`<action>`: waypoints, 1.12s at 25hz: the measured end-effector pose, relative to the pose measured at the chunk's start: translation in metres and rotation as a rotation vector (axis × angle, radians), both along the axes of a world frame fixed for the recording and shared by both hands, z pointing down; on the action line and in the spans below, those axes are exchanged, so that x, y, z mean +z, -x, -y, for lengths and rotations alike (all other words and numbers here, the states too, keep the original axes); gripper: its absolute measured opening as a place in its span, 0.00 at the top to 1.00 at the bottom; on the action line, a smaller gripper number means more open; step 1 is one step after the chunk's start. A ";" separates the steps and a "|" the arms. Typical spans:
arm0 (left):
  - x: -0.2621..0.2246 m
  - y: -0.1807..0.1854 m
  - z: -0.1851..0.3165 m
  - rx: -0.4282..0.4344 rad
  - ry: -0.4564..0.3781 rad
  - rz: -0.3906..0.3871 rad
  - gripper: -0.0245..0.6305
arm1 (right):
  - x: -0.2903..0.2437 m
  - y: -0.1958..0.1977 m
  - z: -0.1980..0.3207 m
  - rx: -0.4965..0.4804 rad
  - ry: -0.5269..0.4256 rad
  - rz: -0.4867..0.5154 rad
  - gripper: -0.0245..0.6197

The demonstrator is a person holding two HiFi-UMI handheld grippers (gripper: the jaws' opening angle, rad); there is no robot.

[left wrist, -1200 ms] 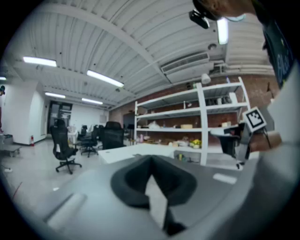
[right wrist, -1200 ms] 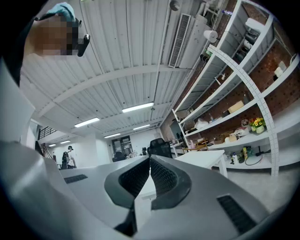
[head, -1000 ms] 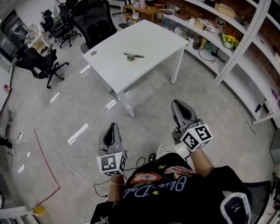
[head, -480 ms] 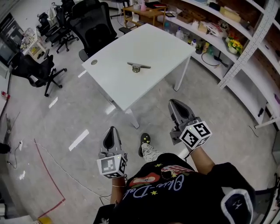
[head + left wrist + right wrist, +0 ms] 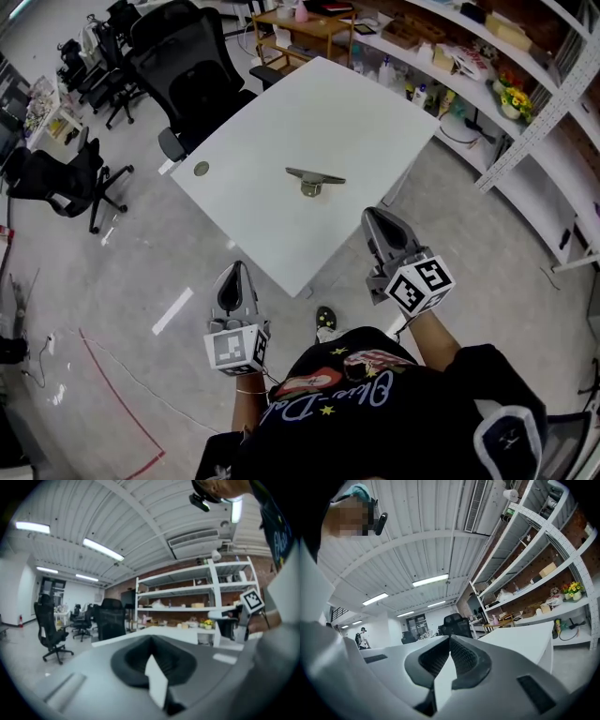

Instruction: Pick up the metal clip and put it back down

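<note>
The room was a workshop-like office with a glossy grey floor. Black office chairs crowded the far left. Long white shelves ran down the right side, stocked with boxes, bottles and a bunch of yellow flowers. A white table stood in the middle, set cornerwise to the person, its near corner reaching down between the two grippers.

The metal clip lay on the tabletop near its middle, a little towards the near side. It was a thin flat bar over a small rounded base, and nothing touched it. A small round grommet sat close to the table's left corner.

The left gripper was held over the floor, just to the near left of the table's near corner and well apart from the clip. In the left gripper view its jaws met at the tips with nothing between them. The right gripper pointed at the table's near right edge, closer to the clip than the left one but clear of it. Its jaws were likewise pressed together and empty.

A shoe showed on the floor between the grippers, and a red line crossed the floor at the near left.
</note>
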State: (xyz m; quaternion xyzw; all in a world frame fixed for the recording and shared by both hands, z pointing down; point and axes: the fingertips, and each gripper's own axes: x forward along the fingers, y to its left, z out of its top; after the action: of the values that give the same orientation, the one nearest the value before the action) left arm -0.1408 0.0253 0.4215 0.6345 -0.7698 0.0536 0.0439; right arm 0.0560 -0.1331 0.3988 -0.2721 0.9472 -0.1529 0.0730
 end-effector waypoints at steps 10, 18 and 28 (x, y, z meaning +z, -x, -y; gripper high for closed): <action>-0.009 0.042 0.076 0.115 0.008 0.027 0.96 | 0.021 0.030 0.048 0.117 -0.012 -0.094 0.94; -0.017 0.048 0.109 0.229 0.039 0.048 0.96 | 0.043 0.074 0.064 0.137 -0.225 -0.483 0.85; -0.012 0.065 0.116 0.300 0.036 0.040 0.96 | 0.133 0.153 0.071 -0.080 -0.695 -1.116 0.75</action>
State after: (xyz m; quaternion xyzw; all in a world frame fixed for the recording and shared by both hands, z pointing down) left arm -0.2056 -0.0909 0.4098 0.7404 -0.6659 0.0861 0.0312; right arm -0.0973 -0.2038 0.5319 -0.2357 0.8465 0.3234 -0.3512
